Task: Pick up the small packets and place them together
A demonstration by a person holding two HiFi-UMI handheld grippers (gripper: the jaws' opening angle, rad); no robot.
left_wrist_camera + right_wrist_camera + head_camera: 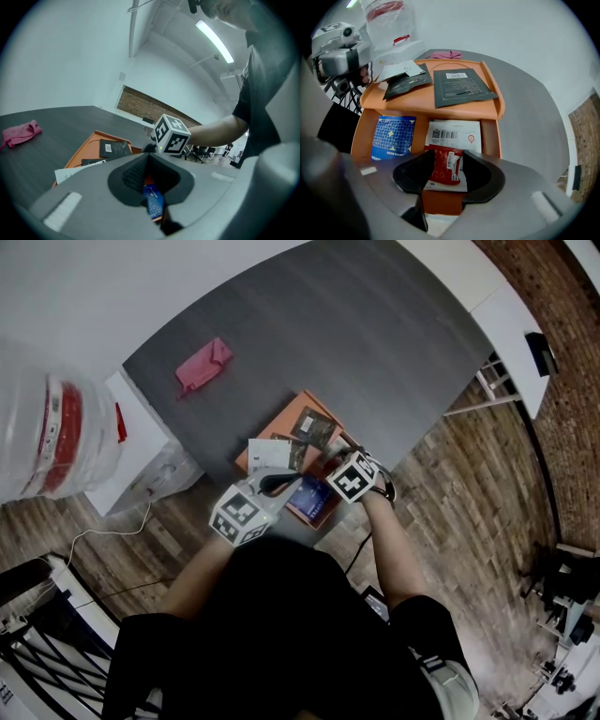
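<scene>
**A:** Risk check needed. Layout?

**B:** An orange tray [278, 425] is set at the near edge of the desk [375, 352]. The black packets [461, 86] are spread on its far section. The blue packet [393, 136] and white packet [454, 130] are laid side by side in the near section. The red packet [444, 165] is laid on top of the white one.

**A:** Fingers?

**B:** The right gripper [444, 161] is pointed steeply down, and its fingers [478, 174] are clenched against the two side edges of the red packet. The left gripper [149, 176] is held over the tray with its fingers [129, 176] released and nothing gripped. The blue packet is only seen through the gap.

**A:** What can fail?

**B:** Biggest first:
- **Tray:** it is seated right at the near edge, so it could be shoved or tipped if more downward push is added.
- **White packet:** it is touched by the red one from above, so it could be dragged up or skewed on the lift.
- **Red packet:** it is gripped across its width and looks soft, so it could be buckled and squeezed out of the fingers. The grip is judged light.

**A:** Noted.
</scene>
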